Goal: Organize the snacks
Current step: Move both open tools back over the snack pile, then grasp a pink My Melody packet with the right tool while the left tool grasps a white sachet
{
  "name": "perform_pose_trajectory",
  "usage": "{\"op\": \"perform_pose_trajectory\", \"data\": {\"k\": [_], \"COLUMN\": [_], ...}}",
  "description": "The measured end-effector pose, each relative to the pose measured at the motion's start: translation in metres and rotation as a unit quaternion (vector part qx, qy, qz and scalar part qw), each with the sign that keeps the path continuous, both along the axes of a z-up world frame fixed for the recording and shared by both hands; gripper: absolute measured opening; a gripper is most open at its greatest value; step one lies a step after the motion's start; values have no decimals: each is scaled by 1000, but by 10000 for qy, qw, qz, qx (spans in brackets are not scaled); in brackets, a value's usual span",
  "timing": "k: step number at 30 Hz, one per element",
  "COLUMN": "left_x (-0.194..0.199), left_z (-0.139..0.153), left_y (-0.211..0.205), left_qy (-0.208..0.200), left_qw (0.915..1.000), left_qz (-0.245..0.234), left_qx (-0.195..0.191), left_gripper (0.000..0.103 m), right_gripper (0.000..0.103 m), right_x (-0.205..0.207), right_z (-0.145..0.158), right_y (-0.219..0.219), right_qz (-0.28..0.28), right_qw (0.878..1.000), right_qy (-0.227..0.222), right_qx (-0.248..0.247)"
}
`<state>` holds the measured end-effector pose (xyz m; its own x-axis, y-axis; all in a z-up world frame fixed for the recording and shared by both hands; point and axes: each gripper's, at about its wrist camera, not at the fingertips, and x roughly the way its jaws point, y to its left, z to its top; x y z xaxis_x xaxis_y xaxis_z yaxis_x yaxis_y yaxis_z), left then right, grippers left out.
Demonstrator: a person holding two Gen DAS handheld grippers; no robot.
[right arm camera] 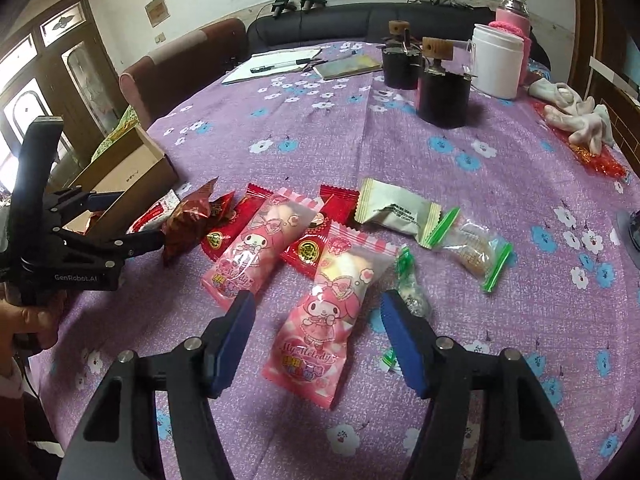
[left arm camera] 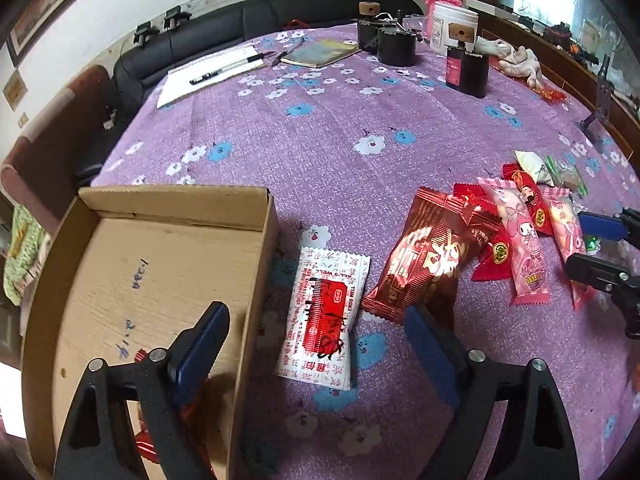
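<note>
Right gripper (right arm camera: 316,336): jaws apart, straddling the pink snack packet (right arm camera: 320,320) on the bench (right arm camera: 500,200), likely lined up for pickup. Left gripper (left arm camera: 316,344): open, empty, astride the cardboard box (left arm camera: 256,280) wall; white-red packet (left arm camera: 326,316) between fingers, untouched.

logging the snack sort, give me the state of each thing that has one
brown cardboard box: open-topped, a red wrapper inside near the left gripper
white and red snack packet: sealed, flat on the cloth beside the box
pink cartoon-print snack packet: sealed, between the right fingers, not gripped
left gripper: open
right gripper: open
</note>
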<state>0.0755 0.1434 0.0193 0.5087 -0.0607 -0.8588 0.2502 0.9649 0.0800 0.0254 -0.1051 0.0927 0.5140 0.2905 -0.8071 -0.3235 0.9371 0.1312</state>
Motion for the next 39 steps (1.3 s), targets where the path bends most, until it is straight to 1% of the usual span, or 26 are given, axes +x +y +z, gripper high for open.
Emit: {"op": "perform_pose_trajectory", "data": {"k": [1,5,7,9,12,13,16,19,20,23,27,30,34,37,39], "left_x": [0,-2,-4,-3,-2,-2,-9,-15,-15,-11,-4,0,0,-3,-2], "left_z": [0,-3,-3,-1,3,5,19,29,28,18,0,-3,-3,-2,-3], "left_y": [1,0,2,9,22,26,25,12,6,-3,-5,2,1,0,3], "left_qy": [64,169,151,119,144,65,-441,-749,-667,-444,-146,-38,-56,-155,-96], "left_qw": [9999,9997,9998,9998,9991,9989,9980,9964,9969,9982,9992,9998,9996,9983,9987], "left_qz": [-54,-80,-14,159,377,447,450,272,182,6,22,139,177,258,336], "left_qx": [-141,-161,-111,0,-130,-116,22,299,380,406,383,139,221,494,383], "left_gripper": [83,83,83,83,83,83,83,83,83,83,84,84,84,84,84], "right_gripper": [64,65,65,64,64,64,64,65,65,65,65,64,64,64,64], "right_x": [1,4,6,7,7,6,7,6,6,5,6,9,10,10,9], "right_z": [-1,-2,-4,-6,-8,-8,-7,-3,-3,-2,-2,-6,-7,-6,-4], "right_y": [-1,1,6,13,17,17,11,7,6,7,8,6,4,4,4], "right_qz": [-14,-5,30,88,128,125,67,43,47,75,107,65,30,30,21], "right_qw": [10000,10000,9999,9997,9994,9994,9997,9999,9999,9999,9999,9999,9999,9999,10000], "right_qy": [9,72,87,84,79,68,74,43,47,52,59,111,125,126,97], "right_qx": [-5,-5,-75,-198,-310,-314,-213,-134,-114,-96,-60,-50,-3,16,4]}}
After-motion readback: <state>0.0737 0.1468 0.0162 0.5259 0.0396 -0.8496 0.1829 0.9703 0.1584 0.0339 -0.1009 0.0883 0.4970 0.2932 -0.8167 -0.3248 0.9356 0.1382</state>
